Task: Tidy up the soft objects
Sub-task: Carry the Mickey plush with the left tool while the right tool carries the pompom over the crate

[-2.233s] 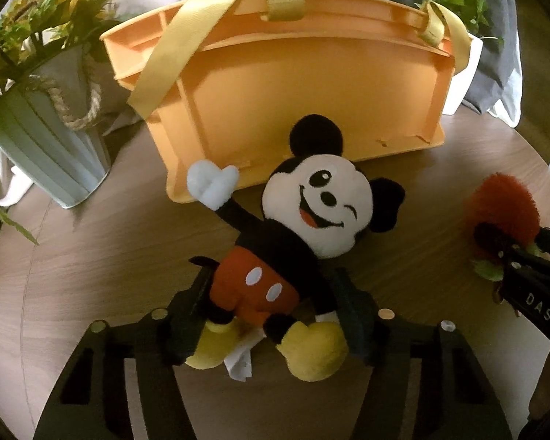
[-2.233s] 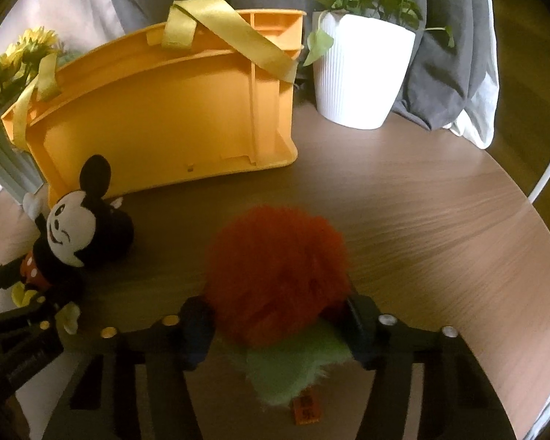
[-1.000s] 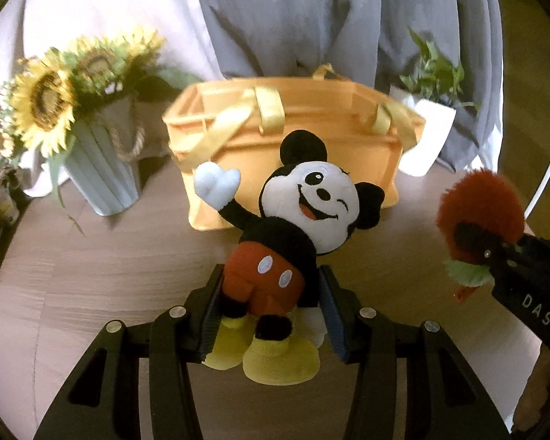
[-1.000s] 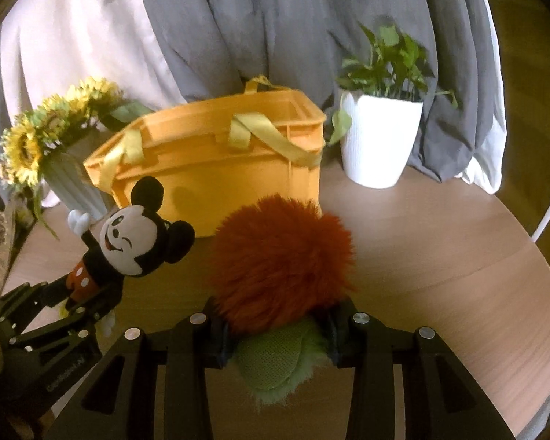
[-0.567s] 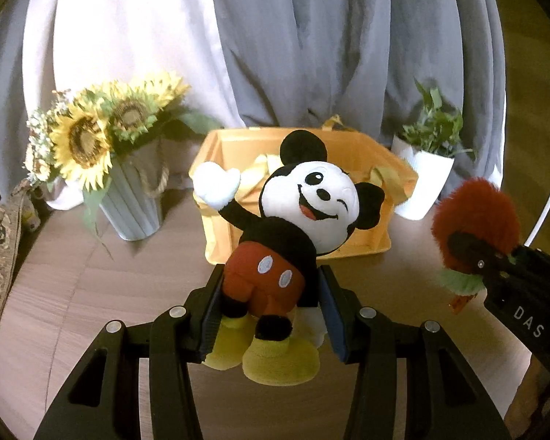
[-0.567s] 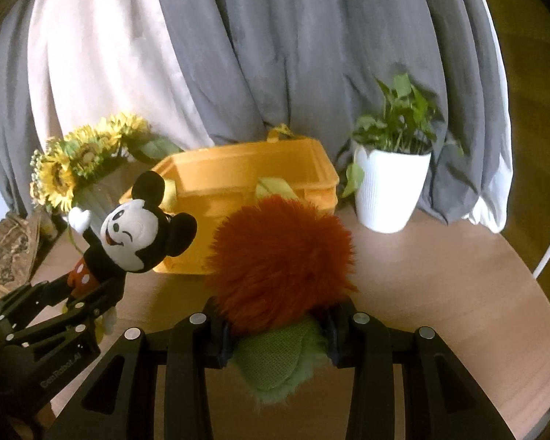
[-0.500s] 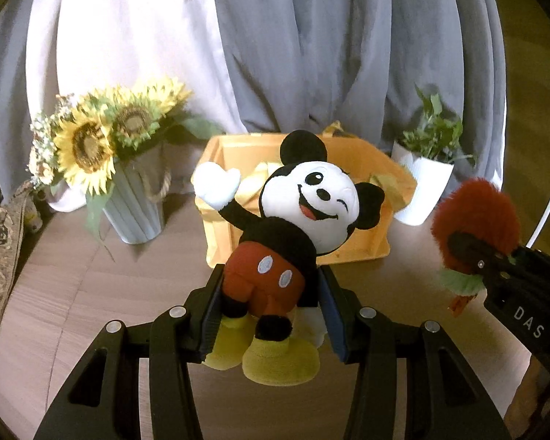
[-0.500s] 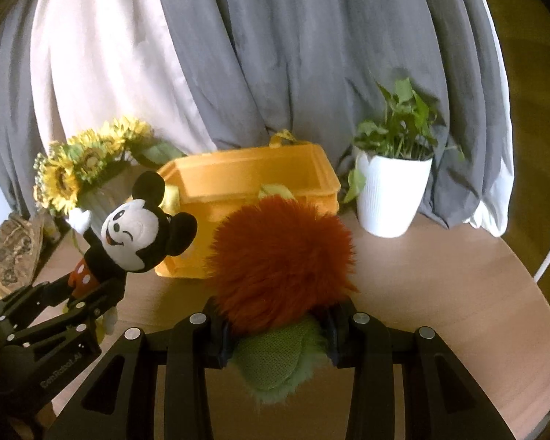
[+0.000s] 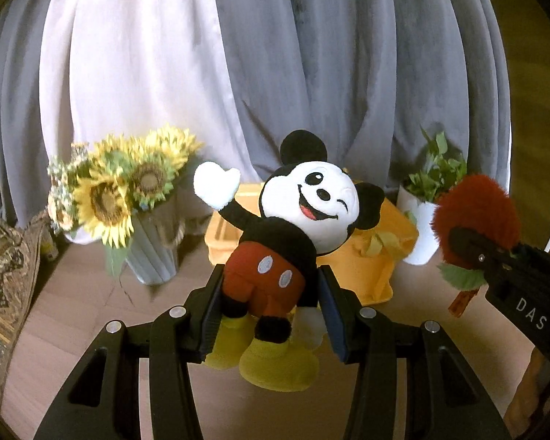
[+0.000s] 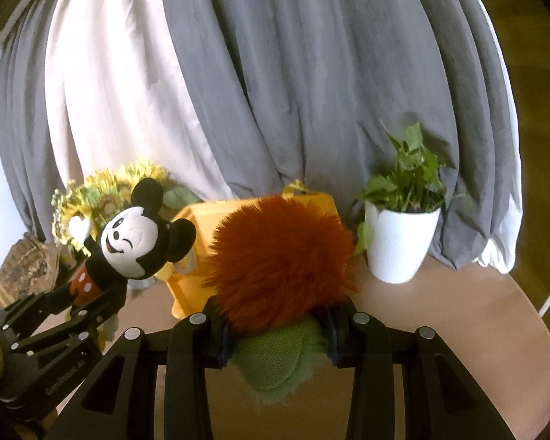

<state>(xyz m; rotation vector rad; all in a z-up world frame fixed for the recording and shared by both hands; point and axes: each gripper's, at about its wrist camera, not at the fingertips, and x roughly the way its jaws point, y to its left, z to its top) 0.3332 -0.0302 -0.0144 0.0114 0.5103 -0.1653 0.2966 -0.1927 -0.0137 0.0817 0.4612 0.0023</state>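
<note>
Both toys lifted clear above table [image 9: 73, 311], basket [image 10: 187, 227] behind

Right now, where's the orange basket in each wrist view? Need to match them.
Left wrist: orange basket sits centre-right, mostly hidden behind the mouse plush held in the left gripper.
Right wrist: orange basket sits centre-left, behind the red furry plush held in the right gripper.
Shared landmark: white plant pot, just right of the basket.
</note>
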